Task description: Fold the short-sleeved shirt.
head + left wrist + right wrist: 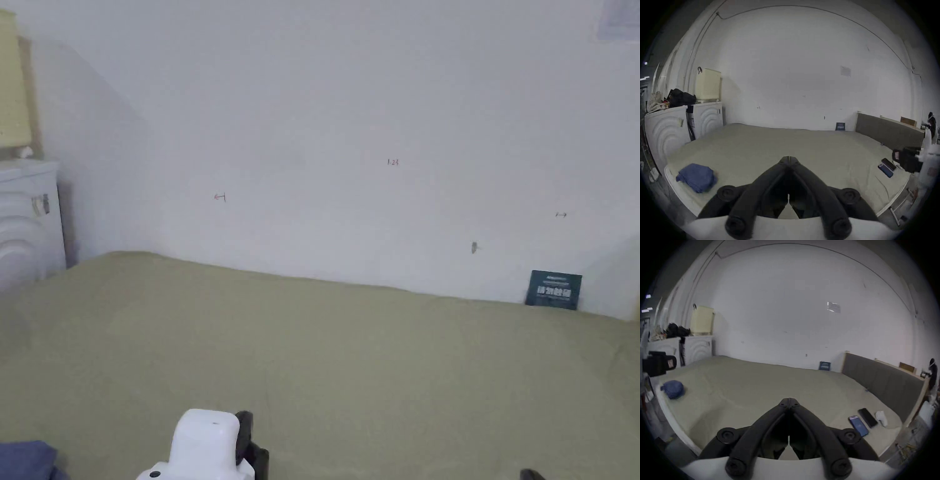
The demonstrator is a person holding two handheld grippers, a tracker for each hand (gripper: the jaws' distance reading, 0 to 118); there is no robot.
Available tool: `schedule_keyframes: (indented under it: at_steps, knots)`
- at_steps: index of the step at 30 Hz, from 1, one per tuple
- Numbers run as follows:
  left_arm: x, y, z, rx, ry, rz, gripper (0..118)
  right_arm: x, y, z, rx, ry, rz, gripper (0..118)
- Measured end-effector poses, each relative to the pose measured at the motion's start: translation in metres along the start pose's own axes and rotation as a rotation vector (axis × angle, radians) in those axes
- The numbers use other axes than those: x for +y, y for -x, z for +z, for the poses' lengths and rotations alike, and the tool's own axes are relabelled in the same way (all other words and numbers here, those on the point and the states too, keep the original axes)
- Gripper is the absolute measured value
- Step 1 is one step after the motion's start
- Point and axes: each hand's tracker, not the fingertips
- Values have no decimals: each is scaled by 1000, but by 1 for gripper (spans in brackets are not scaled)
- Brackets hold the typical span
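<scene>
- The blue shirt point(25, 459) is cut off by the head view's lower left corner — only a scrap shows.
- The left gripper point(250, 447) runs off the bottom edge there; its jaw tips are out of frame.
- The dark card point(554, 289) against the wall carries print too small to make out.

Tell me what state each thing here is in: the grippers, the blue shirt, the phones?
Left gripper: shut, empty, above the bed.
Right gripper: shut, empty.
Blue shirt: bunched in a heap near the bed's left edge, untouched.
Two phones: lying flat side by side; one screen lit.
</scene>
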Motion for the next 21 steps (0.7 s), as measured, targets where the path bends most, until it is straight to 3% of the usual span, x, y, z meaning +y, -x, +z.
schedule_keyframes:
  at_steps: [5, 11, 12, 13, 14, 15, 16, 17, 18, 19, 21]
  knots:
    - [4, -1, 4, -8, -6, 38, 0, 8, -12, 7, -36, -25, -17, 0]
    - [42, 4, 8, 17, -43, -23, 0, 50, -30, 13, -76, -103, -21, 0]
    - [51, 2, 9, 23, -58, -33, 3, 58, -33, 13, -78, -109, -26, 0]
    - [58, 4, 8, 11, -67, -45, 19, 66, -34, 13, -87, -113, -27, 0]
    - [64, 5, 7, 4, -72, -54, 45, 70, -36, 12, -94, -115, -29, 8]
    - [68, 4, 5, -5, -67, -70, 81, 74, -38, 11, -98, -116, -31, 32]
    - [71, 3, 3, 1, -66, -77, 115, 77, -40, 8, -92, -105, -36, 82]
    - [70, 2, 4, -1, -80, -76, 118, 77, -39, 4, -87, -80, -48, 114]
    - [70, 1, 8, 2, -124, -77, 118, 76, -39, 4, -72, -37, -42, 116]
    - [69, 1, 9, 2, -119, -71, 118, 74, -38, 10, -101, -125, -38, 117]
    - [67, 0, 9, -2, -111, -71, 118, 72, -35, 13, -100, -117, -31, 117]
